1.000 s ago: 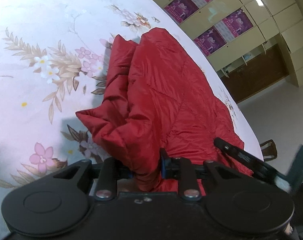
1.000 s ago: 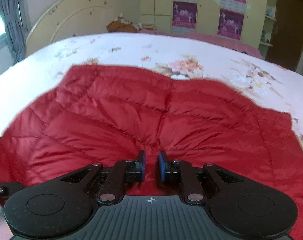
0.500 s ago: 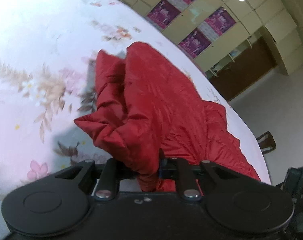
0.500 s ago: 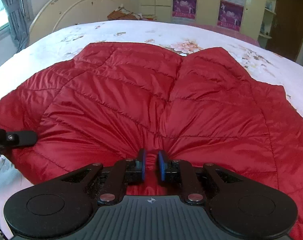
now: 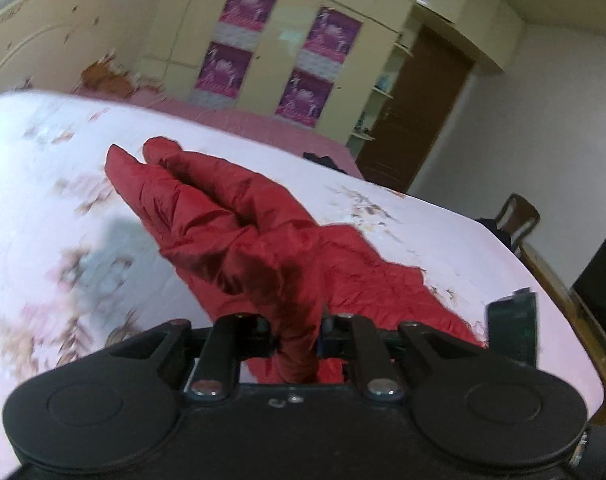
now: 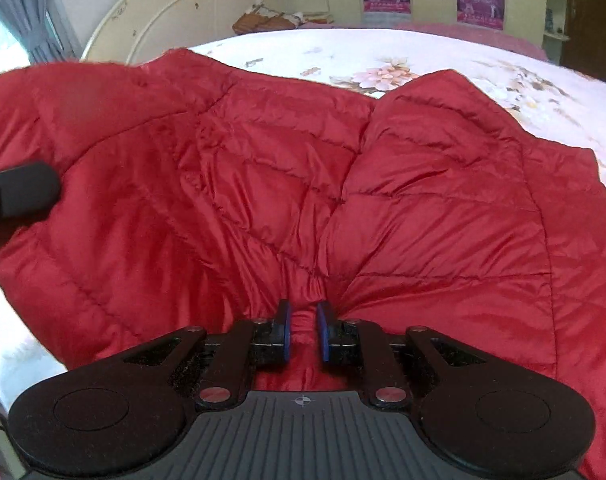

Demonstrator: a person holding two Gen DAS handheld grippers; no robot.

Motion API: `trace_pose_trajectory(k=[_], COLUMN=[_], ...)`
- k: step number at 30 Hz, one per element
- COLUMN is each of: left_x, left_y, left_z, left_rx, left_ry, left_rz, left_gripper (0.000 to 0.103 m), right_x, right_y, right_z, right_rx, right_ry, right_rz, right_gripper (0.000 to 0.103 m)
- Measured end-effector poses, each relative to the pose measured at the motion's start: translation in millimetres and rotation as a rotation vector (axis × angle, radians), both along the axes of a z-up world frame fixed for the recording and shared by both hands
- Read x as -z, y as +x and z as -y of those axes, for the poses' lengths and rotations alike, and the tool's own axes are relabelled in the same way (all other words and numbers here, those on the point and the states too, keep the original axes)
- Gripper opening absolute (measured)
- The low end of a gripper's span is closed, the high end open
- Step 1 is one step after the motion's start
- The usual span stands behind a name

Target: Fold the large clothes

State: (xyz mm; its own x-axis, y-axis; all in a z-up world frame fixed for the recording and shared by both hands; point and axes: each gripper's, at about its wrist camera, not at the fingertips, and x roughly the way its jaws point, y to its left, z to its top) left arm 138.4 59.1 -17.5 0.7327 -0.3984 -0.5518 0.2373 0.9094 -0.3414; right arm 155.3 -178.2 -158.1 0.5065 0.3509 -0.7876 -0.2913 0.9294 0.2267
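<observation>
A bed [image 6: 443, 52] with a white, flower-printed cover spreads out ahead of and below both tools, reaching back to a cream arched headboard [image 6: 175, 20] far beyond the right one. On it lies a large red quilted jacket [image 6: 343, 184], which fills almost everything directly in front of the right hand-held gripper [image 6: 303, 332] and runs off past it to either side. That gripper's blue-padded fingers [image 6: 283, 334] stand only a narrow gap apart, pressed on a bunched pleat of the red fabric from which creases fan outward. The left hand-held gripper [image 5: 297, 338] is likewise nearly closed, with a thick fold of the same jacket [image 5: 239, 224] clamped between its fingers; from there the cloth trails forward and leftward as a long crumpled ridge ending in two rounded lobes, lifted somewhat off the cover. To the far right of the left gripper a dark green-black part of the other tool [image 5: 511, 332] pokes up at the bed's edge. Purple posters [image 5: 249, 6] hang on the cream wardrobe doors well beyond.
</observation>
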Motion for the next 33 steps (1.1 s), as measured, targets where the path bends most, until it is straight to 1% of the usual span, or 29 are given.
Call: trace_pose_trajectory(k=[2, 4, 6, 8, 11, 13, 16, 19, 24, 27, 30, 32, 33], left_x=[-7, -11, -13, -13, -12, -7, 3, 16, 48, 65, 69, 64, 61], left_y=[-1, -3, -5, -6, -7, -7, -6, -4, -3, -4, -4, -3, -3], left_z=[13, 28, 43, 57, 79, 94, 117, 145, 189, 206, 209, 206, 206], left_rx=[0.014, 0.038, 0.070, 0.101, 0.151, 0.181, 0.234, 0.297, 0.399, 0.424, 0.426, 0.438, 0.449], left_ry=[0.015, 0.041, 0.064, 0.078, 0.097, 0.103, 0.114, 0.126, 0.187, 0.243, 0.257, 0.242, 0.235], left_rz=[0.014, 0.031, 0.050, 0.063, 0.076, 0.075, 0.069, 0.054, 0.022, 0.011, -0.004, -0.004, -0.006], left_gripper=[0.016, 0.016, 0.016, 0.016, 0.016, 0.016, 0.016, 0.016, 0.016, 0.016, 0.022, 0.037, 0.043], right_x=[-20, -35, -42, -44, -39, -32, -15, -7, -4, -9, -19, -29, -34], right_y=[-16, -33, -51, -70, -94, -101, -98, -91, -91, -96, -106, -114, -118], right_z=[21, 44, 70, 98, 125, 138, 151, 152, 167, 177, 189, 199, 205], right_rx=[0.013, 0.028, 0.061, 0.116, 0.180, 0.221, 0.265, 0.276, 0.288, 0.301, 0.323, 0.340, 0.347], right_ry=[-0.001, -0.016, -0.044, -0.085, -0.128, -0.130, -0.079, -0.042, 0.040, 0.076, 0.089, 0.095, 0.104], right_rz=[0.054, 0.085, 0.099, 0.102, 0.093, 0.076, 0.036, 0.030, 0.014, 0.015, 0.019, 0.024, 0.030], right_gripper=[0.015, 0.015, 0.015, 0.016, 0.016, 0.016, 0.016, 0.015, 0.015, 0.015, 0.016, 0.016, 0.016])
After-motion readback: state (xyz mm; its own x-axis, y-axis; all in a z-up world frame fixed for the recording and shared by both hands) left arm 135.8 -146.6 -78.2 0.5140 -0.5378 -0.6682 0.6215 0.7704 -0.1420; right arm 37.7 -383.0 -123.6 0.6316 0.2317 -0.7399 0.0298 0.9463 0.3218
